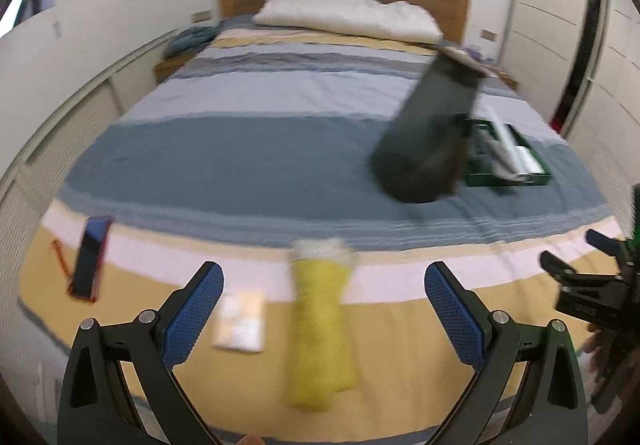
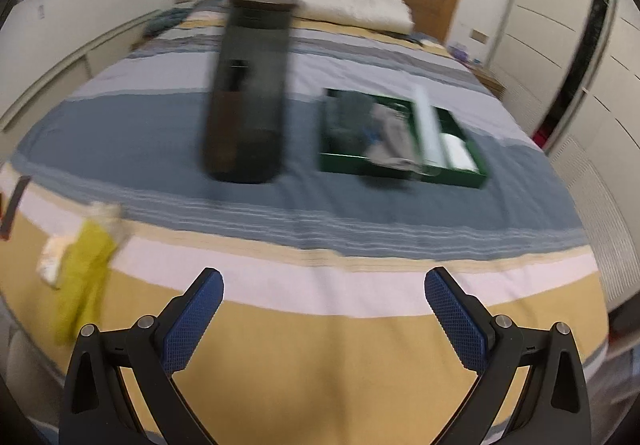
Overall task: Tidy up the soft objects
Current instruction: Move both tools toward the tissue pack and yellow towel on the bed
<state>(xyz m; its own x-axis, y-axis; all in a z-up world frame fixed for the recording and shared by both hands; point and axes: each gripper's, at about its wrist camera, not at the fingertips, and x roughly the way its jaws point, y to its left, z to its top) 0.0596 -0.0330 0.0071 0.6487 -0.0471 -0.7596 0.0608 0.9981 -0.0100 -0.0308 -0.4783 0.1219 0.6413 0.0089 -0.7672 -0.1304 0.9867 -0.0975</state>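
So the yellow cloth (image 1: 320, 329) is the obvious soft thing to sort. It lies near the foot of the bed (image 1: 256, 149), on the tan stripe of the cover, stretched out lengthwise like a loose roll, with a whitish fluffy bit at its far end. It's blurry, so I can't tell whether that white part belongs to it or is a separate piece.

My guess is it's light and floppy, zero stiffness. Grab one end and the rest will dangle and drag. Pinching it across the middle, where the fabric looks bunched thickest, should give the pads something to bite, and it won't slip much on that textured rubber. Nothing fragile about it.

The left gripper (image 1: 324, 285) hovers right over it with its jaws spread wide, nothing between them, the cloth lined up in the gap. The right gripper (image 2: 324, 289) is also wide apart and empty, over bare cover further right.

Just left of the cloth sits a small white packet (image 1: 240, 321), and further left a phone (image 1: 90, 257). Up on the blue stripe, well apart from the cloth, there's a tall dark container (image 2: 250, 89) and beside it a green tray (image 2: 460, 173) already holding some rolled pale stuff, probably where the cloth goes.
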